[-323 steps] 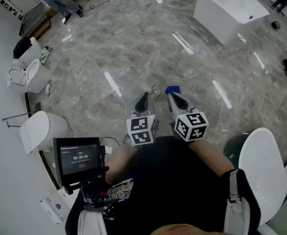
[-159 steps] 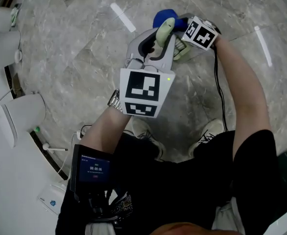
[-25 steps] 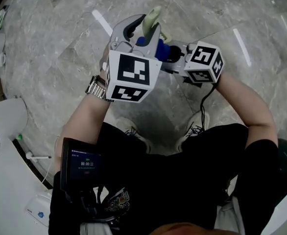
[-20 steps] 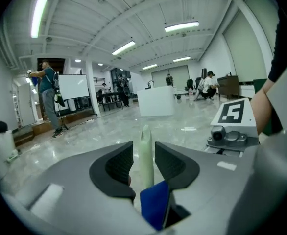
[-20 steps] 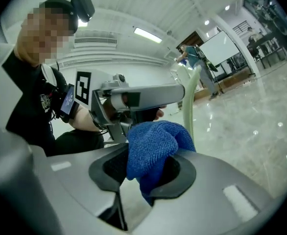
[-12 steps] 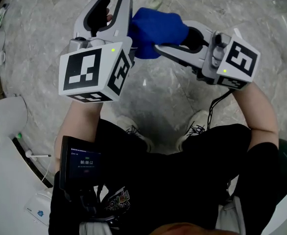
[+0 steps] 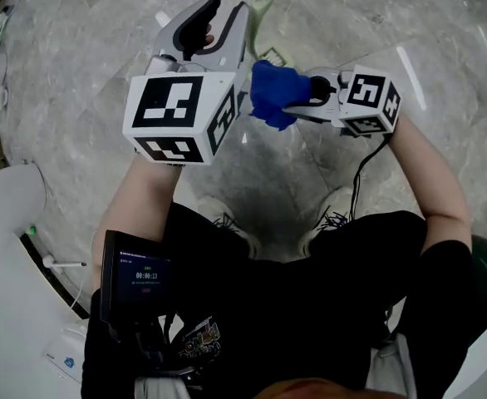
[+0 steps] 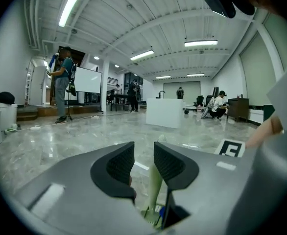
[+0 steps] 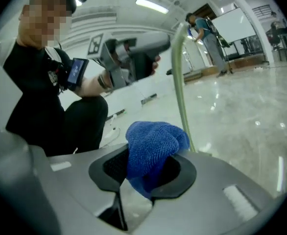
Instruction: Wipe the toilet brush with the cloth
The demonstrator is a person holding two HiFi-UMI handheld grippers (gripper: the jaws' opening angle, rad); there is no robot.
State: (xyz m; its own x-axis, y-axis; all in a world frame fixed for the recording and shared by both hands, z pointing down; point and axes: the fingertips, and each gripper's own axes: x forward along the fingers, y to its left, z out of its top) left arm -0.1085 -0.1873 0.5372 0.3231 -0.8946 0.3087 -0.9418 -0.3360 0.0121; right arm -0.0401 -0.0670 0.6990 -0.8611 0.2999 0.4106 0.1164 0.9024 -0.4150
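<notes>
My left gripper (image 7: 227, 8) is raised in front of me and shut on the pale green handle of the toilet brush (image 7: 263, 5). In the left gripper view the handle (image 8: 155, 187) runs down between the jaws (image 8: 143, 150), which have just been closing a little on it. My right gripper (image 7: 300, 98) is shut on a bunched blue cloth (image 7: 275, 94) just right of the left gripper. In the right gripper view the cloth (image 9: 151, 148) bulges out between the jaws (image 9: 148, 166), and the green handle (image 9: 182, 97) stands right behind it. The brush head is mostly hidden.
Grey marble floor (image 7: 77, 81) lies below. White toilets (image 7: 7, 202) line the left edge. A small screen (image 7: 135, 277) hangs on the person's chest and a cable (image 7: 356, 198) trails from the right gripper. A white block (image 8: 165, 112) and several people stand far off.
The right gripper has drawn back from the camera and shifted left and down with the cloth. The left gripper has moved right, its jaws now beside the cloth.
</notes>
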